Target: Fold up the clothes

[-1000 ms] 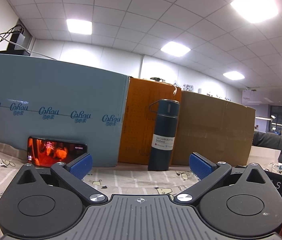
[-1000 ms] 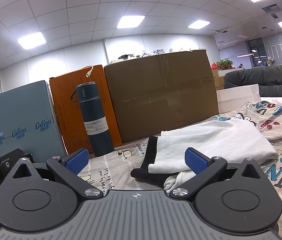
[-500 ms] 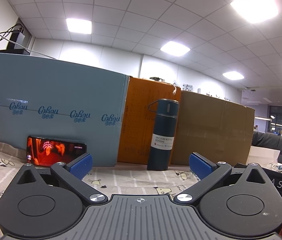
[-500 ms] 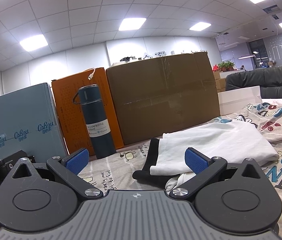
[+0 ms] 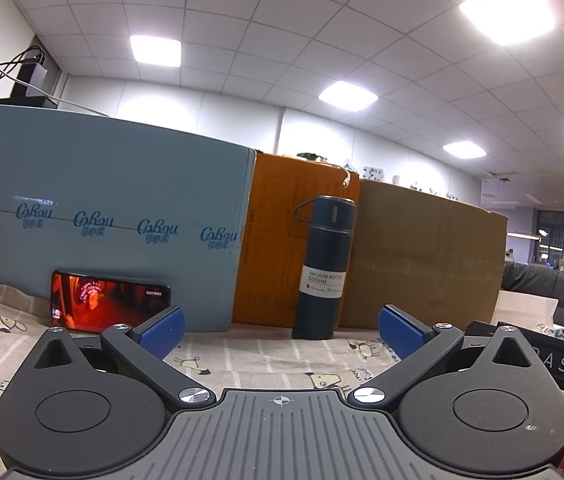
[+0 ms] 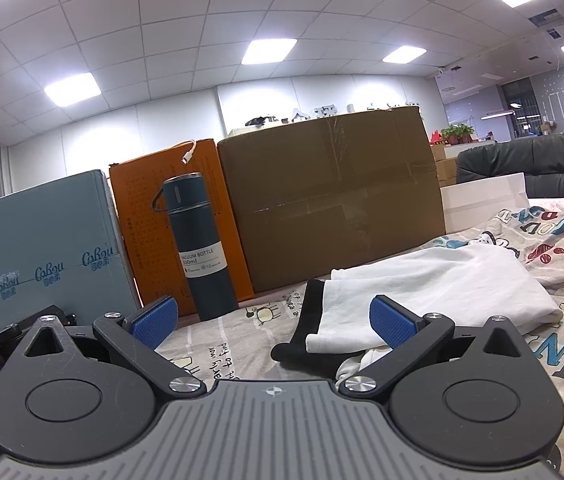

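while both grippers, left (image 5: 280, 330) and right (image 6: 274, 320), gape wide and hold nothing above the printed sheet (image 6: 226, 344), the folded white shirt (image 6: 433, 284) lies on a black garment (image 6: 305, 320) just ahead of the right one, near the flask (image 6: 202, 248).

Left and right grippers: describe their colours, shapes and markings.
The left gripper and right gripper match: black linkage arms with silver pivot screws, blue textured pads, round black side housings, and a ribbed grey body with a crosshair mark. No cables or sleeves show.
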{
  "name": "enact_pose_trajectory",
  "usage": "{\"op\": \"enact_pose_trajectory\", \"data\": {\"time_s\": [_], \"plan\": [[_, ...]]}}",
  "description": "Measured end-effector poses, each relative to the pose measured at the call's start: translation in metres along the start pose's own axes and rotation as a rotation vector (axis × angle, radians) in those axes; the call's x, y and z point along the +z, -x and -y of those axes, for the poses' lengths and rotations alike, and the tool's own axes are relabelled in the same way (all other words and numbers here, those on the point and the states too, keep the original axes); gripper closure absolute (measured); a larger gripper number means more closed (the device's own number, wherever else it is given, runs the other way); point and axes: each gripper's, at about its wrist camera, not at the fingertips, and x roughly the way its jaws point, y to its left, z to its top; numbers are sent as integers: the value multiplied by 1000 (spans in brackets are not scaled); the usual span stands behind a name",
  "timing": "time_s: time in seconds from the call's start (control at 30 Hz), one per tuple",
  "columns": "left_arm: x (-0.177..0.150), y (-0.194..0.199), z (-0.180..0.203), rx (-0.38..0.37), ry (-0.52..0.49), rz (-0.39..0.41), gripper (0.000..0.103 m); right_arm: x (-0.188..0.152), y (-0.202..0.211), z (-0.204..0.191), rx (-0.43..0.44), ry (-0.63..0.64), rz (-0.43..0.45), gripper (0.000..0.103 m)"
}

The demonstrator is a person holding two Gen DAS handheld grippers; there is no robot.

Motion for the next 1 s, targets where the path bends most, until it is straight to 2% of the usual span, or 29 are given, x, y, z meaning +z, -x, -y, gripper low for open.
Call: {"op": "enact_pose_trajectory", "data": {"time_s": [1.0], "plan": [[1, 0, -3, -3, 13, -3, 0, 3, 5, 0, 24, -12, 19, 0]]}}
